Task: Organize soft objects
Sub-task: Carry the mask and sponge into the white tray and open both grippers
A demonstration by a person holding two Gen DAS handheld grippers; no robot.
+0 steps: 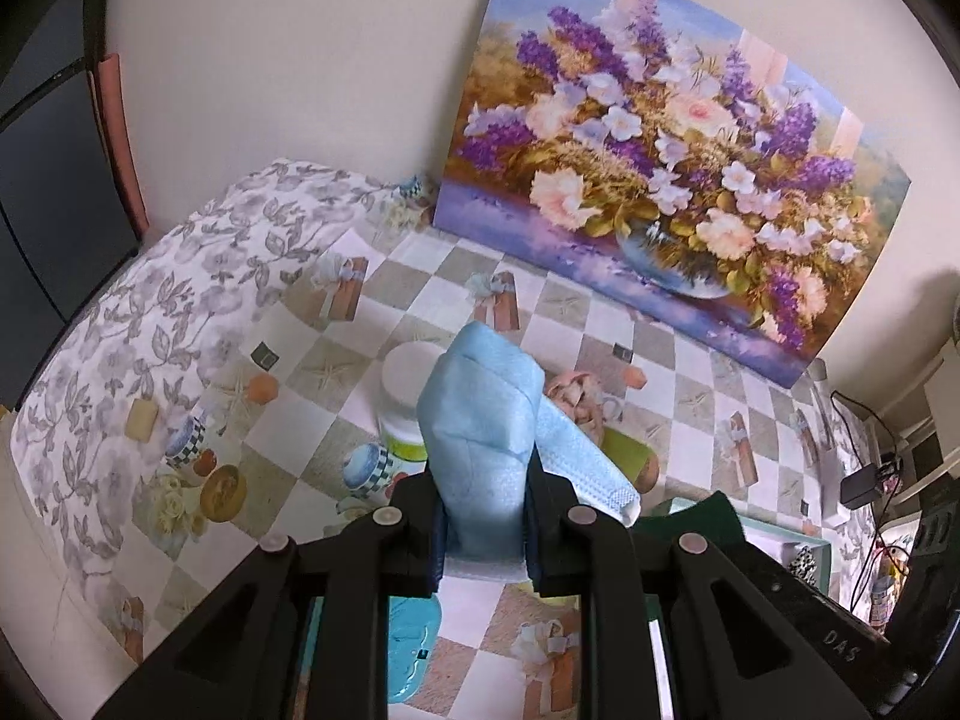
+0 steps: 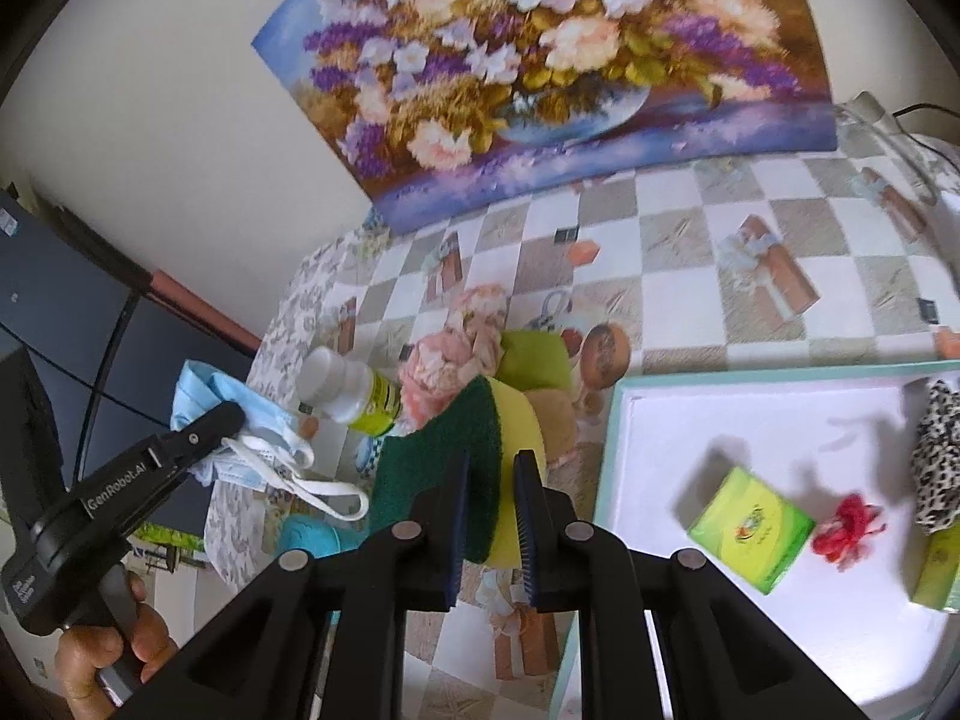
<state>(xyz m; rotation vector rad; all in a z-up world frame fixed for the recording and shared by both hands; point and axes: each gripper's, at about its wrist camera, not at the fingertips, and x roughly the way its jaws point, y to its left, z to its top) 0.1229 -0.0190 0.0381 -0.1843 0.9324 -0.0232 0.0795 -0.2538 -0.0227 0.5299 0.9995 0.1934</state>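
Left gripper (image 1: 480, 510) pinched a limp, light blue face mask (image 1: 480, 414); right gripper (image 2: 492, 516) clamped a squashy sponge (image 2: 480, 456) by its edge, both likely needing firm central grips.

Left wrist view: mounted behind the left tongs (image 1: 483, 516), looking forward and steeply down along them onto the checked worktop (image 1: 690, 360), close above it, facing the flower painting (image 1: 672, 180) propped against the wall. Fisheye bends the edges.

Right wrist view: mounted behind the right tongs (image 2: 492, 516), likewise angled down at the worktop (image 2: 690, 252), toward the same painting (image 2: 540, 72), with the white tray (image 2: 660, 420) close at lower right.

Shared by both: painting, checked cloth, white bottle (image 1: 403, 396) (image 2: 348, 390), peach fabric bundle (image 1: 576, 390) (image 2: 456, 354). Left tongs (image 2: 231, 414) also seen from the side at far left of the right view.
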